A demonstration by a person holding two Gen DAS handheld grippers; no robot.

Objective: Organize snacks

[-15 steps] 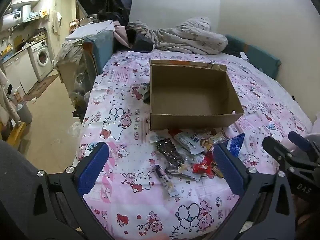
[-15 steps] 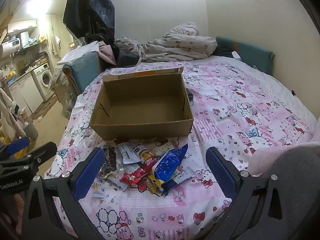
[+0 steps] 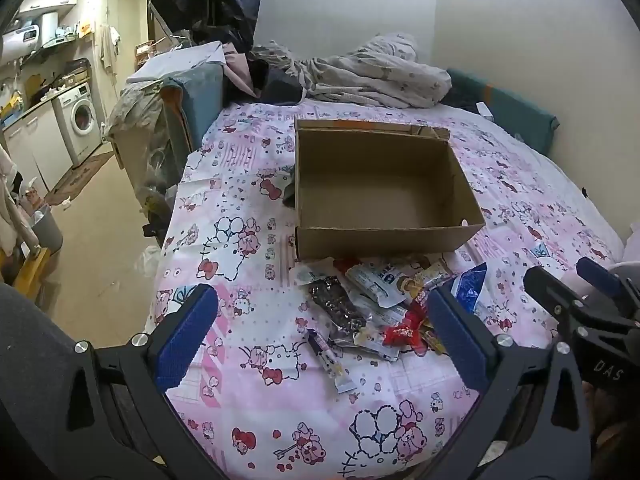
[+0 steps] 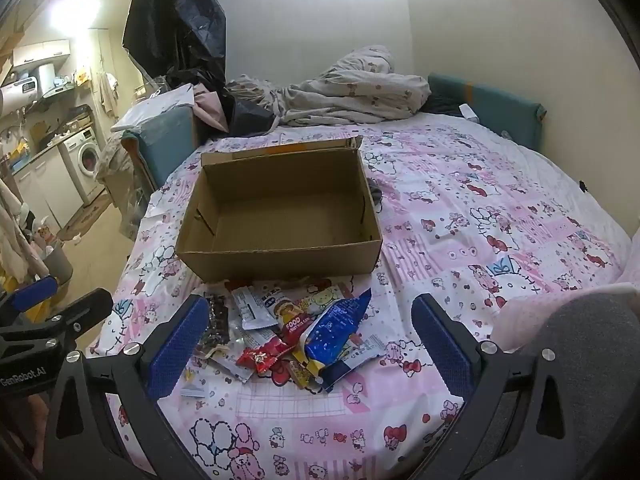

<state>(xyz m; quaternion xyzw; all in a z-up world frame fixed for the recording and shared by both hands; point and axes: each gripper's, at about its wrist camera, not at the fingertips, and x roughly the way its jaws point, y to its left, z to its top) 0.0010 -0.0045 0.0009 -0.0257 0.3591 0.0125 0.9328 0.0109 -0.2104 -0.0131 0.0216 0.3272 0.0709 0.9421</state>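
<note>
Empty box [image 3: 384, 184] on bed [image 3: 248, 248], snack pile [image 3: 384, 304] just in front, nothing packed yet.

Both at full spread and holding nothing: left hand-held gripper [image 3: 324, 332] over the pile's left edge, right hand-held gripper [image 4: 308, 340] straddling its middle. Best to start with the top, loose items, such as the blue packet [image 4: 336, 328] or red wrapper [image 4: 260, 356]; pinch one flat edge, lift clear of neighbours, then carry over the near wall and set flat in a corner.
</note>
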